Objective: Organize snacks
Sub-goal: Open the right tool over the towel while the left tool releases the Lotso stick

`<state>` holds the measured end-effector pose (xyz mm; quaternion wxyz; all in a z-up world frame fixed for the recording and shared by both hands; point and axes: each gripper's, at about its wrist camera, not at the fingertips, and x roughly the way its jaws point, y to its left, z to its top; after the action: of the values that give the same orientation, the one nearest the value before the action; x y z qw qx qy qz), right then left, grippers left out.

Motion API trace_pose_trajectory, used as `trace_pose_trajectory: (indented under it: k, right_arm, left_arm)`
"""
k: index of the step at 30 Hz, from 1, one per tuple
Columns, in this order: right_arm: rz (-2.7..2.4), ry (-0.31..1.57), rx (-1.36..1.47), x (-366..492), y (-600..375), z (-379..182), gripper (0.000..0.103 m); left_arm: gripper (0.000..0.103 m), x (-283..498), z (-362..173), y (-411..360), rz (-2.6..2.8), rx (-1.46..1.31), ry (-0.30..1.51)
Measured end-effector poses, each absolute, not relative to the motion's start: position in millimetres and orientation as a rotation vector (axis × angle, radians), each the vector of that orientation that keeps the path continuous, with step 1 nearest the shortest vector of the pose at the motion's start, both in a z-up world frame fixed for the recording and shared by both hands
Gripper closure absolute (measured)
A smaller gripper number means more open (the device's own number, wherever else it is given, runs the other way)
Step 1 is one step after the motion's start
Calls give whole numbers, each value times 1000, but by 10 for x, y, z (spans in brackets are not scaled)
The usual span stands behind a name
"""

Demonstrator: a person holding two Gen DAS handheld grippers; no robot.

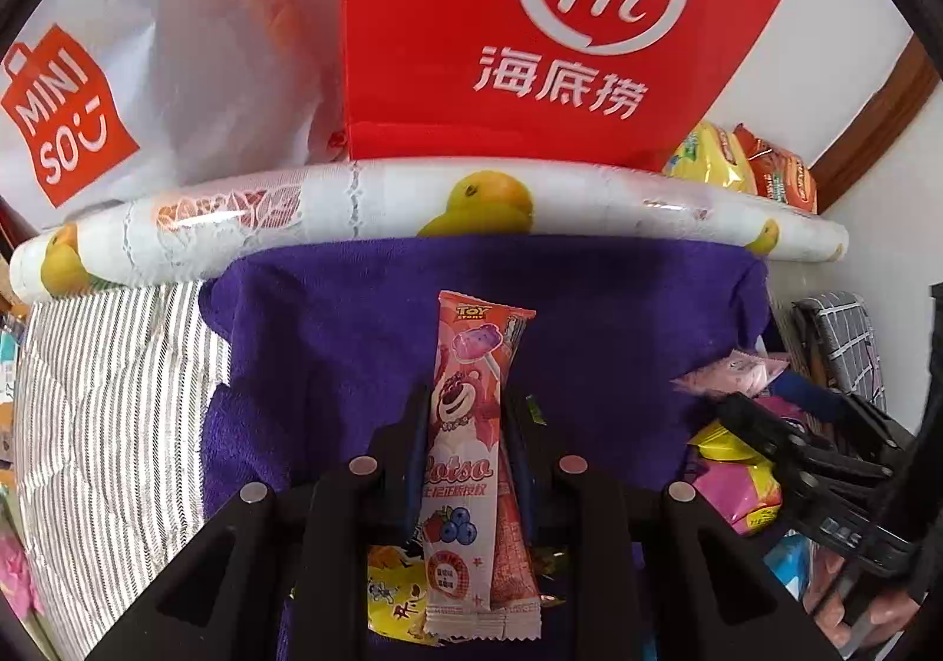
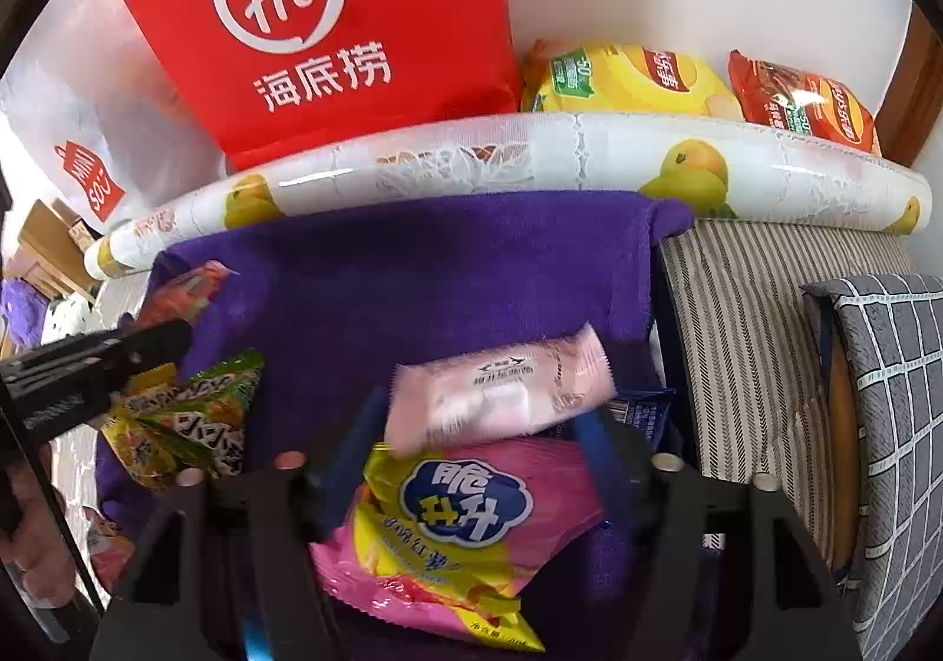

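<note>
1. Left wrist view: the left gripper (image 1: 465, 425) is shown closed tight on a long pink lollipop packet (image 1: 471, 460), pinched about midway along its length, with the far end standing out over the purple towel (image 1: 330, 343) and the near end hanging back towards the camera.
2. Right wrist view: the right gripper (image 2: 477, 425) is seen with its jaws standing apart; a pale pink wrapped snack (image 2: 501, 396) lies crosswise between the blue fingers (image 2: 348, 449). Whether the pads press on it cannot be told; it appears loose and blurred.
3. Location of the snacks: a pink-and-yellow packet (image 2: 448, 531) lies on the towel below the right gripper, a green-and-yellow packet (image 2: 188, 419) lies to the left, and yellow and red bags (image 2: 636, 78) rest far off behind the fruit-printed roll (image 2: 530, 154), beside the red bag (image 2: 330, 25).
4. Risk, slender grip: the lollipop packet is held by slick film only; a quick swing could let it slide or twist out of the closed jaws.
5. Risk, loose snack: the pale pink snack, if unsupported, may drop askew onto the pink-and-yellow packet and slip off it, spoiling any grouping.
6. Risk, crowding: both grippers work near each other over one towel; a sideways move could knock the neighbouring packets or the other tool.
</note>
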<state>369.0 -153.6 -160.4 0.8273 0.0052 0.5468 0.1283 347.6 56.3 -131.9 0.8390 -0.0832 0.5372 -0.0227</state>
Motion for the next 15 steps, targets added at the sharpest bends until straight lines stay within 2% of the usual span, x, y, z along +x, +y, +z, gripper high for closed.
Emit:
trace_pose_trajectory:
  k: [1,13,15]
  right_arm:
    - [269,1160,8,3679,-1543,-1582,25]
    - [293,988,64,3422,-1695,-1032,25]
    - [294,976,50,3303,-1727,-987,25]
  left_arm:
    - [80,3482,-1332,569,-47,-180,1140]
    - [79,3493,-1390,559,-61,-179,1168]
    - [73,3509,-1382,541,-66,-187,1167]
